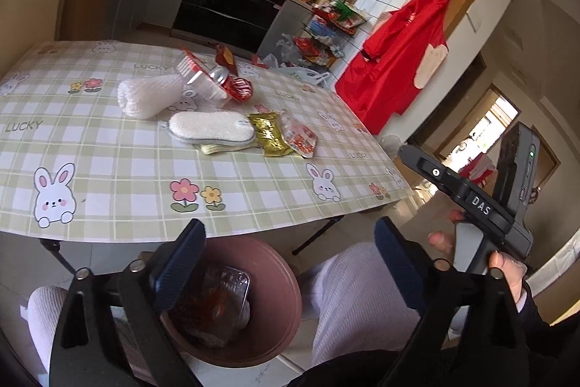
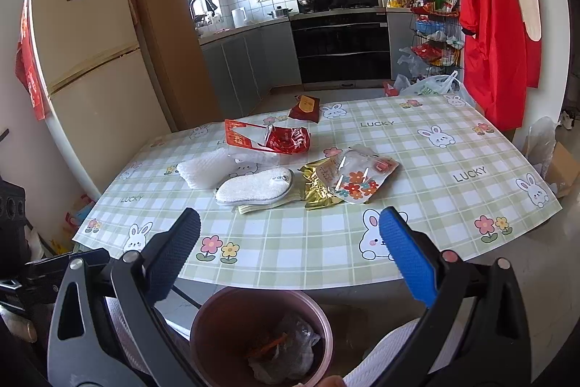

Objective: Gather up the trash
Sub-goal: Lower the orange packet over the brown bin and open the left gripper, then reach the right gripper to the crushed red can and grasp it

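Two grippers showing, both spread wide with nothing between the jaws.

Left wrist view: left gripper (image 1: 286, 263) is hanging over the bin (image 1: 286, 300), fully released. Bin is sitting on the floor between the person's knees, below the near table (image 1: 108, 176) edge. Foil tray (image 1: 221, 296) with clear wrap is lying inside the bin. Right gripper's body is showing at the right edge, a hand (image 1: 507, 271) wrapping its handle. On the table: foam net (image 1: 148, 95), white pad (image 1: 212, 127), gold wrapper (image 1: 270, 135) just beside it, clear packet (image 1: 299, 136) touching the gold one, red can (image 1: 237, 86) behind in a clear box.

Right wrist view: right gripper (image 2: 290, 252) is sitting above the near table (image 2: 435, 147) edge, jaws apart, gripping nothing. Bin (image 2: 224, 314) is directly below, crumpled clear plastic inside. Foam net (image 2: 204, 169), pad (image 2: 253, 185), gold wrapper (image 2: 317, 193), packet (image 2: 359, 173) overlapping the gold one, and can (image 2: 286, 140) are all lying mid-table. Red pouch (image 2: 304, 107) is lying farther back, apart from the rest.
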`<move>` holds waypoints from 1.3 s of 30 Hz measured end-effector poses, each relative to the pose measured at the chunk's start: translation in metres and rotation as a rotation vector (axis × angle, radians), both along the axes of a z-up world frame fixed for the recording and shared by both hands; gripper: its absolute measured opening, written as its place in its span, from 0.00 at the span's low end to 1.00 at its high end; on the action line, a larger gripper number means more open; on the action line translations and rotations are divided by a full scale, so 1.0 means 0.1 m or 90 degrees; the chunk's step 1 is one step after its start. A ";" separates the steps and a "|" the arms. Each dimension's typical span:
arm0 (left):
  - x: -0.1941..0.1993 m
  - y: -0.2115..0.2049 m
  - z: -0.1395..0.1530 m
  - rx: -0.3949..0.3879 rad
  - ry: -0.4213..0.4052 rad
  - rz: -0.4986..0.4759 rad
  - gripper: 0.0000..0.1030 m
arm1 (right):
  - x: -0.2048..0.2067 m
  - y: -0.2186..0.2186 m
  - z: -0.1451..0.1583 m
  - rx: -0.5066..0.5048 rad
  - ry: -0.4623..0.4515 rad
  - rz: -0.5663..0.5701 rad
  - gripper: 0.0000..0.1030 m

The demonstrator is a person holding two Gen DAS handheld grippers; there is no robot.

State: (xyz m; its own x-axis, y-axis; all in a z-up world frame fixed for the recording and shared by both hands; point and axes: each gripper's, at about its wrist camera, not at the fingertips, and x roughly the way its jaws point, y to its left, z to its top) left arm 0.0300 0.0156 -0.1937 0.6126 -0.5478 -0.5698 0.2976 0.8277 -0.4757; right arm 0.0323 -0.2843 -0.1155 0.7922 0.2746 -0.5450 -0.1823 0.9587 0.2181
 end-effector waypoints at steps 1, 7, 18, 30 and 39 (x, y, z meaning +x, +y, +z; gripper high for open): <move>0.00 0.03 -0.01 -0.001 0.001 0.011 0.94 | 0.00 0.00 0.00 -0.002 -0.001 -0.002 0.94; -0.02 0.09 0.01 0.056 -0.030 0.050 0.94 | -0.02 0.00 -0.03 -0.003 -0.011 -0.002 0.95; 0.02 0.16 -0.06 0.185 -0.093 0.112 0.94 | 0.09 0.00 -0.26 -0.038 0.030 0.001 0.95; 0.76 0.46 -0.01 0.211 -0.096 0.106 0.94 | 0.48 -0.08 -0.50 -0.077 0.091 0.015 0.94; 1.52 0.53 -0.06 0.252 -0.087 0.081 0.94 | 0.96 -0.14 -0.52 -0.064 0.131 0.008 0.94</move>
